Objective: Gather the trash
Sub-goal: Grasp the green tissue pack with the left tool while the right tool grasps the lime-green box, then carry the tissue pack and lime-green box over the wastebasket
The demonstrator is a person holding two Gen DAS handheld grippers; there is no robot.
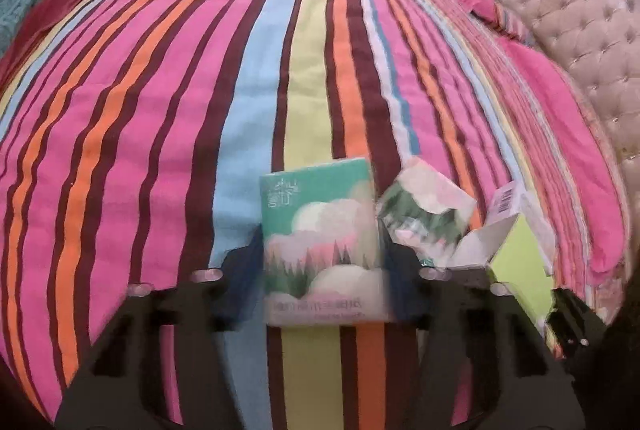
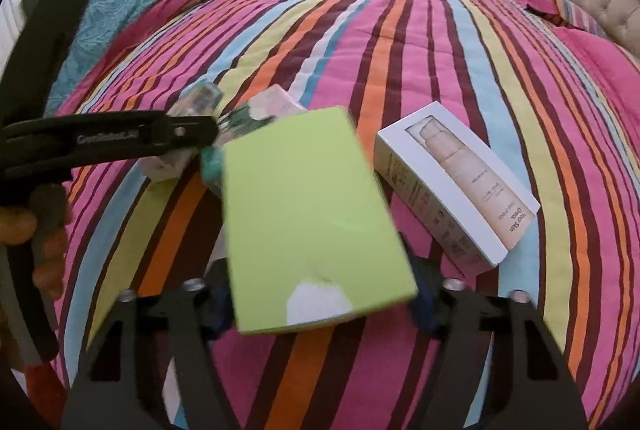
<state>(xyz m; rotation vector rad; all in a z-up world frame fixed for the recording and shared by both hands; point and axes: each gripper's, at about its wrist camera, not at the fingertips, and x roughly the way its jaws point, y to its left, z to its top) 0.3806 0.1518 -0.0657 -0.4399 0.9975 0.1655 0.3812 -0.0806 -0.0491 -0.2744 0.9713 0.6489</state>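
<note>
Left tool (image 1: 324, 270) was clamped on a tissue pack (image 1: 320, 238), lower centre. Right tool (image 2: 320, 294) was clamped on a green box (image 2: 308, 222). Left uncollected on the bed (image 2: 400, 29): crumpled wrapper (image 1: 424, 205), white carton (image 2: 456, 181).

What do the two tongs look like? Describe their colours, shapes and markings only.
Both tongs are matte black. The left tongs and right tongs each have two angular arms with cut-out slots, silver bolt heads on the top and dark blue pads on the fingers. Seen from the right wrist view, the left one's side bears white lettering, too blurred to read. No cables or sleeves show.
</note>
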